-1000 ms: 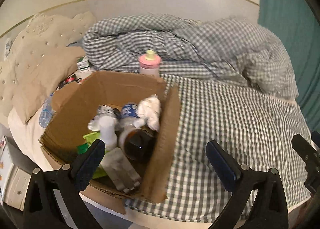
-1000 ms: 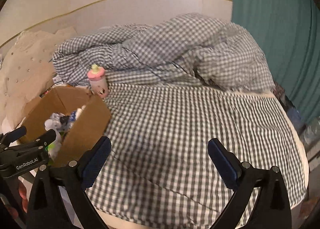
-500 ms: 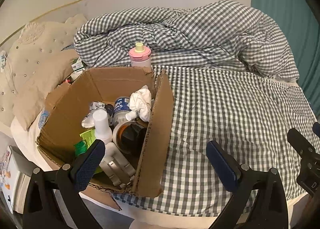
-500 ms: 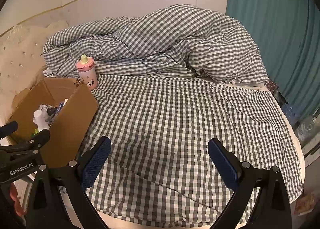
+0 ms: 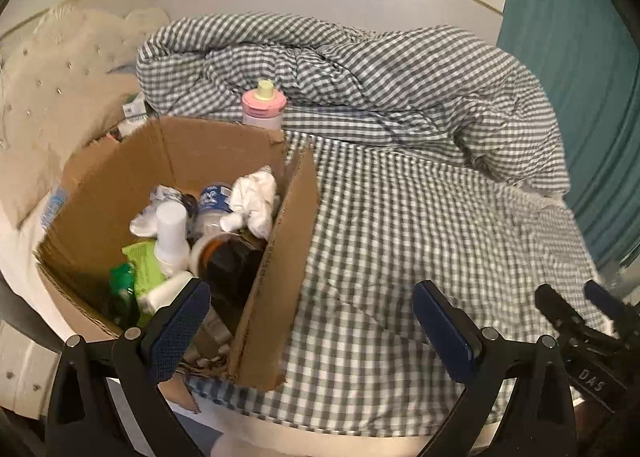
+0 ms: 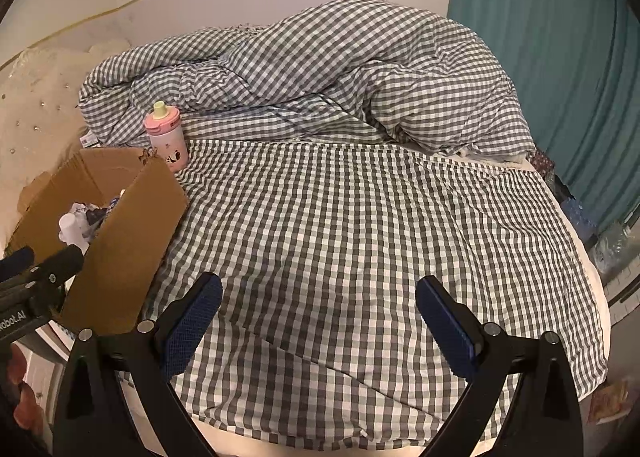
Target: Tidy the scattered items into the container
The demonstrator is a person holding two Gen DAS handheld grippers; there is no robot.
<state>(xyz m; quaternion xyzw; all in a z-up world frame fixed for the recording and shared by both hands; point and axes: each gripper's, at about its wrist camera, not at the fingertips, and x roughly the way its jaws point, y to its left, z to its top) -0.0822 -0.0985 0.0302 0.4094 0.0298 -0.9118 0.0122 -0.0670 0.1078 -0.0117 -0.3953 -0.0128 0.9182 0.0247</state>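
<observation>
Box beside pink bottle.

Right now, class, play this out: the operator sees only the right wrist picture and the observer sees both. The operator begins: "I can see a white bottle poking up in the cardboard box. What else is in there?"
Observer: The left wrist view shows a dark brown jar lying in the box, against the wall nearest the checked sheet.
Operator: Is there anything soft in there?
Observer: Yes, a crumpled white cloth lies just beyond the jar.
Operator: Is there anything beside the white bottle?
Observer: A green packet lies next to the white bottle, on the side away from the jar.
</observation>
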